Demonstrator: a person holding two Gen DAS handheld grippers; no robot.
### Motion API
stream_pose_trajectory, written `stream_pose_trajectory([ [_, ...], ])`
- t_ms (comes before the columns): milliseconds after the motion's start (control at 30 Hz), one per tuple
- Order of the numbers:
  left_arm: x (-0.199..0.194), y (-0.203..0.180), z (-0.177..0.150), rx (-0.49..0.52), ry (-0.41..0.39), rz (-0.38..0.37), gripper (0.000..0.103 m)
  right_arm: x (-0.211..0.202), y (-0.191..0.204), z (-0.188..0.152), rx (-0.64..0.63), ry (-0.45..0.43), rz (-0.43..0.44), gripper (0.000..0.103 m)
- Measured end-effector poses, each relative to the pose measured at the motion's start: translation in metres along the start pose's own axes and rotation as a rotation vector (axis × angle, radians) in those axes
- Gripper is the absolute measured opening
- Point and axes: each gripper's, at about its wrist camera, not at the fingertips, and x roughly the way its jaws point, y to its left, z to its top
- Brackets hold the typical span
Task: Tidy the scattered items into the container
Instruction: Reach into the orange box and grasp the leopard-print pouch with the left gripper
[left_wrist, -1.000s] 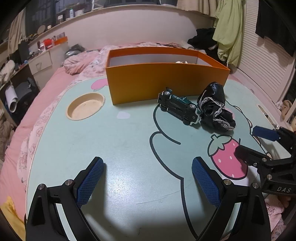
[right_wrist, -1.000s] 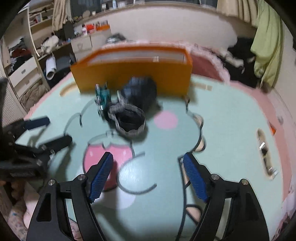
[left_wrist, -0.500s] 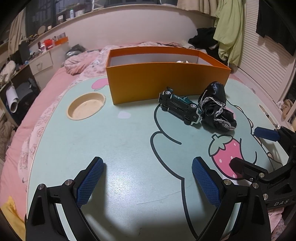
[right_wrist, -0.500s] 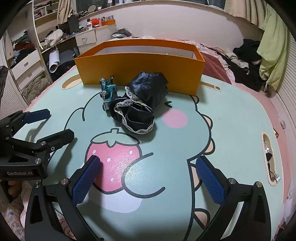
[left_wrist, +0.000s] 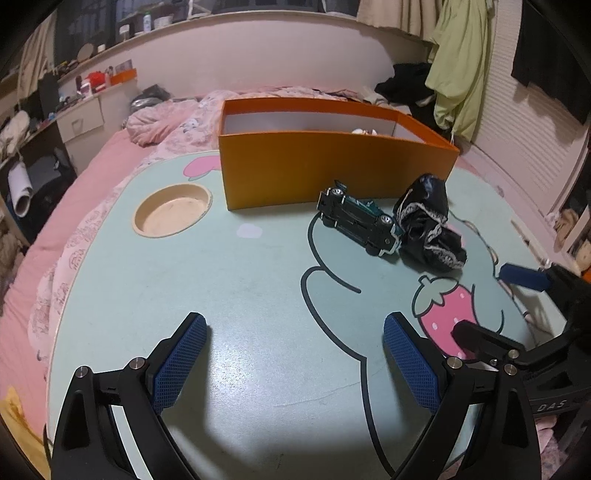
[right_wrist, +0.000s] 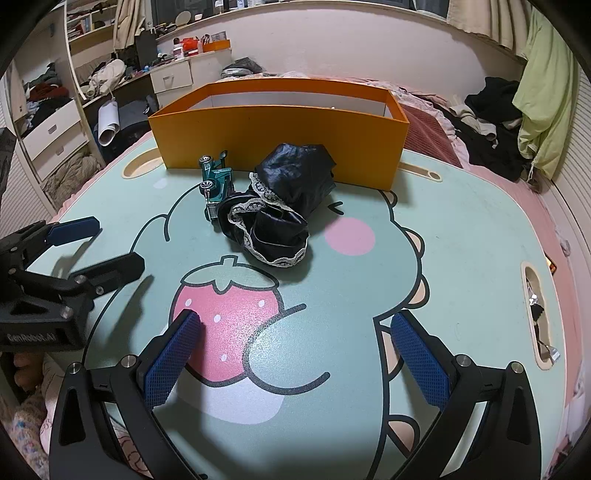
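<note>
An orange box (left_wrist: 325, 173) stands at the far side of the mint cartoon table (left_wrist: 240, 295), with something white showing inside it. In front of it a green toy car (left_wrist: 358, 221) lies overturned, touching a crumpled black lace-trimmed cloth (left_wrist: 428, 229). My left gripper (left_wrist: 295, 328) hovers open over bare table, well short of the car. My right gripper (right_wrist: 297, 325) is wide open over the strawberry print, with nothing between its fingers. The cloth (right_wrist: 284, 206), the car (right_wrist: 216, 184) and the box (right_wrist: 280, 136) lie ahead of it. Each gripper shows in the other's view: right (left_wrist: 495, 306), left (right_wrist: 103, 247).
A round cup recess (left_wrist: 171, 210) sits in the table at the left of the box. A long slot (right_wrist: 537, 314) with small items runs along the table's right edge. Pink bedding surrounds the table, with drawers at the left and hanging clothes at the right.
The right gripper's jaws have spread wider and its view has gone from blurred to steady, a little further back from the cloth. The left gripper, car and cloth have not moved.
</note>
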Motion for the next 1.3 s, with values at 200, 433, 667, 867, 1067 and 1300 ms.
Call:
stream_pose_trajectory([
  [200,-0.026,0.011,0.026,-0.015,-0.077,-0.016,0.096,0.000,0.001,0.000,0.005,0.000,0.003,0.102],
  [433,-0.038,0.033,0.106,-0.025,-0.141,-0.027,0.083,-0.001,0.001,0.000,0.004,0.000,0.005,0.102],
  [667,0.031,0.023,0.166,-0.012,0.128,-0.110,0.038,-0.001,0.001,0.000,0.003,0.001,0.005,0.102],
  [867,0.066,0.000,0.175,0.010,0.254,0.017,0.038,-0.001,0.001,-0.001,0.003,0.001,0.006,0.102],
  [1067,0.094,-0.010,0.168,0.023,0.357,0.064,0.038,-0.001,0.001,0.000,0.002,0.001,0.008,0.102],
  [1300,0.104,-0.007,0.170,0.021,0.313,0.098,0.027,0.000,0.002,0.001,-0.001,0.002,0.012,0.102],
])
